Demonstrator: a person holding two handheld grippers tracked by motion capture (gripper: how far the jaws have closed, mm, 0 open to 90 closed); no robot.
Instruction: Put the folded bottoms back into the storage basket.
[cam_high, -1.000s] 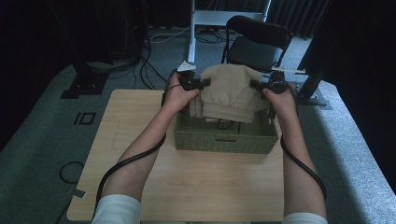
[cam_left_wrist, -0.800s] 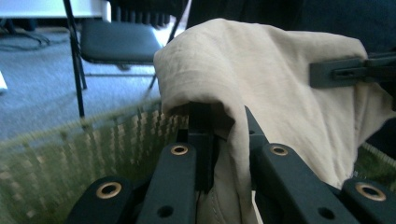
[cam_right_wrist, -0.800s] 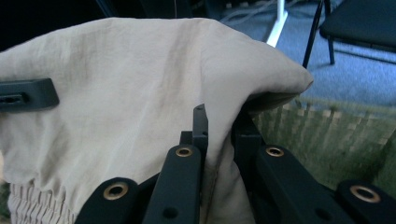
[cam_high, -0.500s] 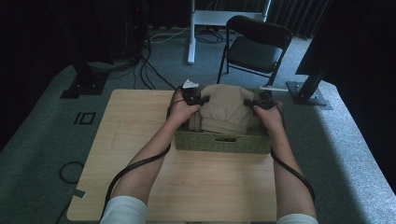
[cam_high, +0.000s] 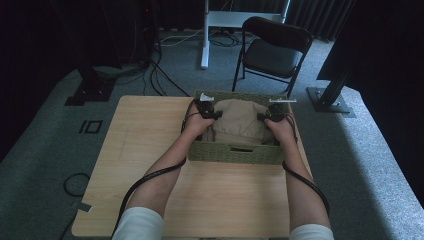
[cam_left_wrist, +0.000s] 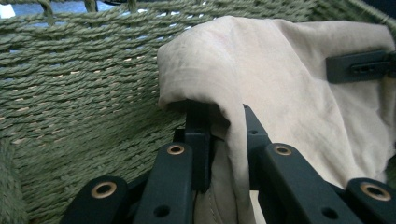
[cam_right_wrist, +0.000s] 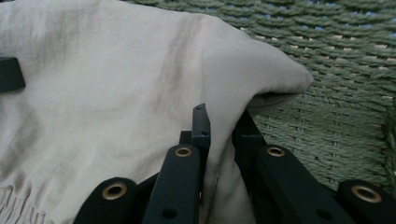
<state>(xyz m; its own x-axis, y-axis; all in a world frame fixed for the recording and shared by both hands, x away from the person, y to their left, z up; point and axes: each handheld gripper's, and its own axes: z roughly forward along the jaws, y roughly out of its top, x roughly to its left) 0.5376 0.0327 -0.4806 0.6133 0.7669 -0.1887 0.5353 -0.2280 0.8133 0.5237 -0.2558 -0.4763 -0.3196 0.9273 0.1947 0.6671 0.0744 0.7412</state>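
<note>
A folded beige cloth (cam_high: 240, 122) lies inside a green woven basket (cam_high: 235, 153) at the far middle of the wooden table. My left gripper (cam_high: 207, 112) is down at the cloth's left edge, shut on a fold of the cloth (cam_left_wrist: 261, 84), with the basket wall (cam_left_wrist: 79, 93) just beside it. My right gripper (cam_high: 272, 116) is at the cloth's right edge, shut on the cloth (cam_right_wrist: 116, 93), close to the basket wall (cam_right_wrist: 345, 79). The other gripper's black tip (cam_left_wrist: 357, 66) shows across the cloth.
The wooden table (cam_high: 150, 145) extends left and toward the person from the basket. A black folding chair (cam_high: 272, 50) and a white stand post (cam_high: 205, 30) are beyond the table's far edge. Black cables trail from both forearms.
Both grippers have come down with the cloth, which was held above the basket and now rests inside it. The hands moved closer together.
</note>
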